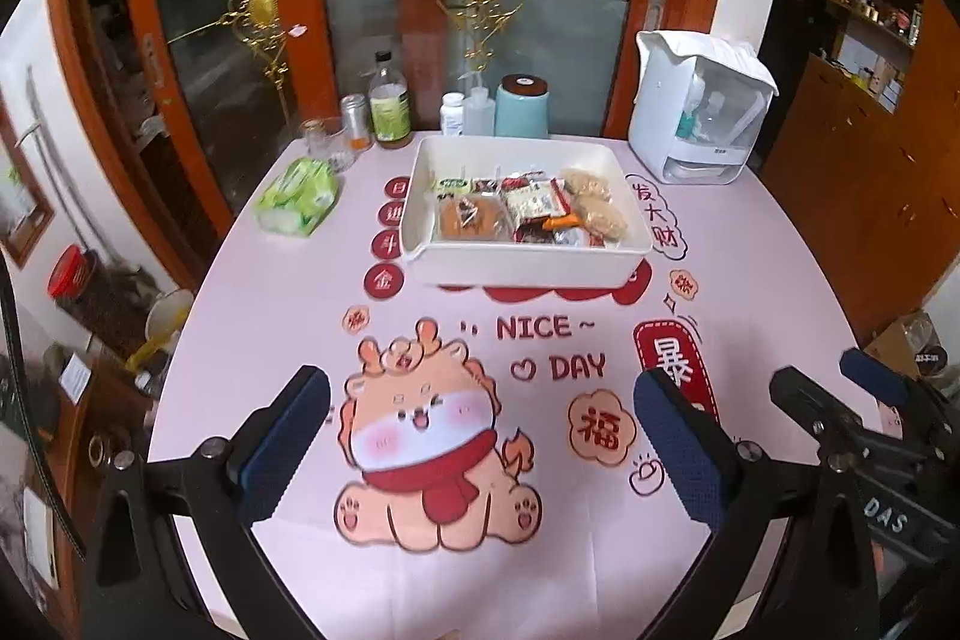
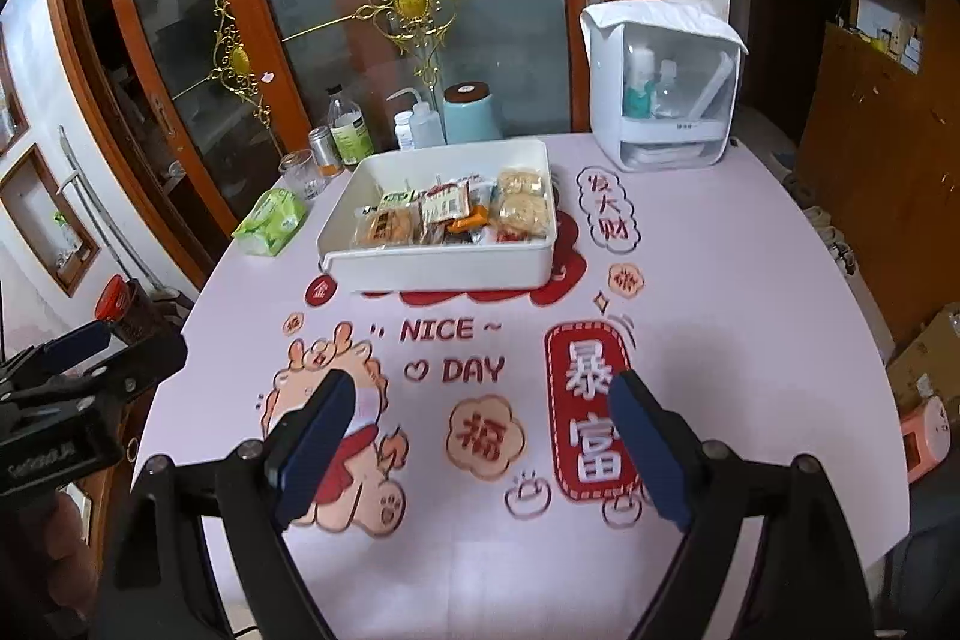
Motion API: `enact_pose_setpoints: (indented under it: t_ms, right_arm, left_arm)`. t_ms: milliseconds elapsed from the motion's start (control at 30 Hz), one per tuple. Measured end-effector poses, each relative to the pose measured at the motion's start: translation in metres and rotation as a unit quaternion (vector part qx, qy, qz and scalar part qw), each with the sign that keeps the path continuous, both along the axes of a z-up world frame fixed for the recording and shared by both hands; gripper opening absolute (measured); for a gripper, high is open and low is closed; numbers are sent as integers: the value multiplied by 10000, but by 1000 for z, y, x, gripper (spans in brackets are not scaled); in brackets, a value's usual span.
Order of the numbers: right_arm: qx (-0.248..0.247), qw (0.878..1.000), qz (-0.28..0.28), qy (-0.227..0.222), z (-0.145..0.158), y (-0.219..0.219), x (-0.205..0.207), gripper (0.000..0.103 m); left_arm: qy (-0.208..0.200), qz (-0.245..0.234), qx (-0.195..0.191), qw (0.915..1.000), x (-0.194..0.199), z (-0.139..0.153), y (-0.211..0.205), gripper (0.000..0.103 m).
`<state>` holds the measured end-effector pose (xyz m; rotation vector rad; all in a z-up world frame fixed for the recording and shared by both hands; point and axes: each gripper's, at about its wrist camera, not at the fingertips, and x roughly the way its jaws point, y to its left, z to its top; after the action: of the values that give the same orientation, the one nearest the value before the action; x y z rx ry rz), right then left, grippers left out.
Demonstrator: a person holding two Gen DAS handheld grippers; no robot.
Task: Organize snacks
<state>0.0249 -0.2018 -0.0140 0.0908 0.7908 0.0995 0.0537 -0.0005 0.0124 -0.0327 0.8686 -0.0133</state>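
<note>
- White tray (image 1: 528, 259) in the upper middle of the frame holds wrapped snacks (image 1: 528, 214).
- Left gripper (image 1: 480, 451) and right gripper (image 2: 480, 445) are both released, holding nothing, low in the frame.

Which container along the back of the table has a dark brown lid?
The light blue canister, right of the squeeze bottle; the others are clear, metallic or white.

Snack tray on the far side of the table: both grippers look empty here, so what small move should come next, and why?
Probably ease the right gripper forward toward the white tray. Both grippers, the left gripper too, hang open and empty over the near tablecloth, well short of the tray, and all the snack packets sit inside it, out of reach.
</note>
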Motion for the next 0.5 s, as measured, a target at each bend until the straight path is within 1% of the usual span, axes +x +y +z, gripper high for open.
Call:
enact_pose_setpoints:
  t_ms: [100, 267, 400, 500]
  right_arm:
    - [85, 10000, -15, 37, -5, -3, -13, 87]
    - [271, 9996, -101, -50, -6, -8, -30, 87]
    - [117, 9998, -106, -135, -5, -7, -32, 87]
    - [51, 9999, 4, -109, -7, -5, -32, 87]
  left_arm:
    - [18, 40, -56, 10000, -14, -3, -5, 101]
    - [-97, 63, 122, 9999, -27, -2, -17, 101]
    - [-263, 156, 299, 9991, -33, 0, -22, 101]
    - [-209, 168, 278, 9993, -31, -3, -24, 101]
